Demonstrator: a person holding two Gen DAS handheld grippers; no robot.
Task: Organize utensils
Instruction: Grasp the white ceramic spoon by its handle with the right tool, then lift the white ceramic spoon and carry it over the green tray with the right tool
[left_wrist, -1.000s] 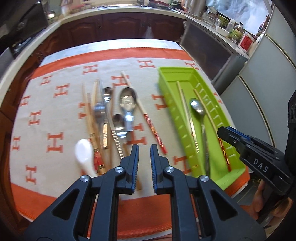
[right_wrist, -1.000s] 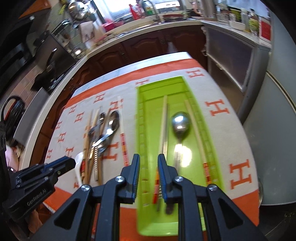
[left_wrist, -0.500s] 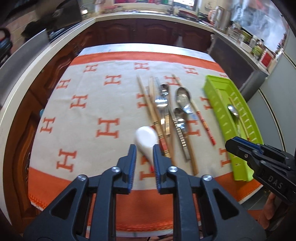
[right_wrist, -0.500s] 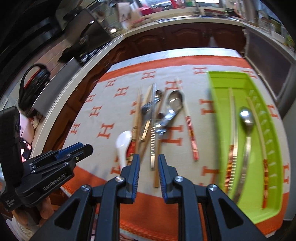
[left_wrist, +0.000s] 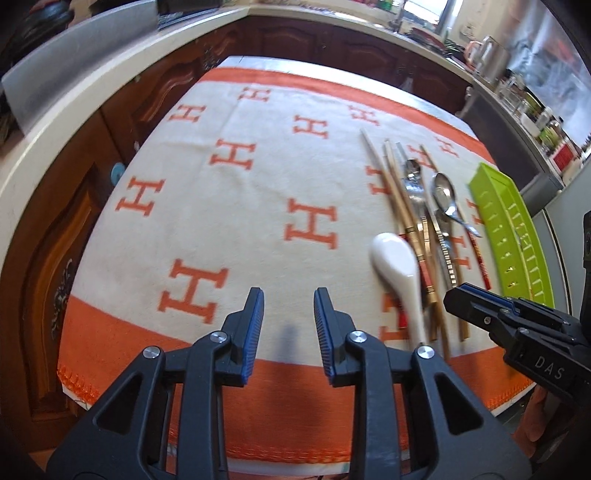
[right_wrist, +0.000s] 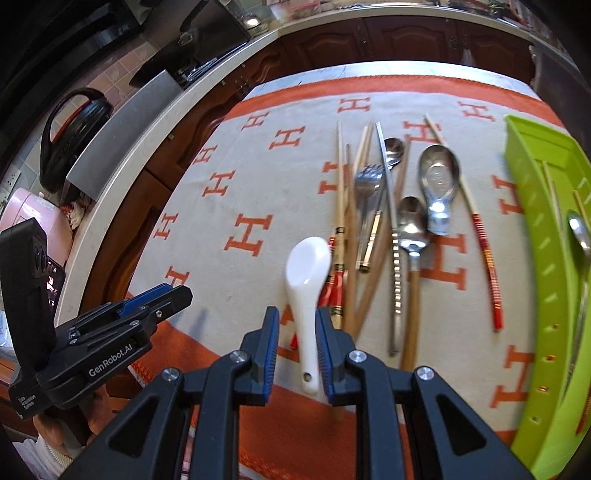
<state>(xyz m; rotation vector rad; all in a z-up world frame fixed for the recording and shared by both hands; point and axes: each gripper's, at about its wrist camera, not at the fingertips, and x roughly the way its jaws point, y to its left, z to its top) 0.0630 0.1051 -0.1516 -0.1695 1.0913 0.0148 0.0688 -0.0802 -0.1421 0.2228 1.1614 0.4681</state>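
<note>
The white spoon (right_wrist: 308, 280) lies flat on the orange and cream cloth (right_wrist: 240, 192), its handle between the fingers of the right gripper (right_wrist: 295, 345), which stand apart, not squeezing. The left gripper (left_wrist: 288, 325) has just been opening, with nothing inside. The green tray (right_wrist: 535, 206) sits far right.

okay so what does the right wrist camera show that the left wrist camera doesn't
Only the right wrist view shows the spoon lying inside the green tray, the fork in the pile, and the left gripper from outside. Only the left wrist view shows the right gripper from outside, and bare cloth between the left gripper's own open jaws. Both show the white ceramic spoon, the loose pile of chopsticks and spoons, and the orange-bordered cloth.
</note>
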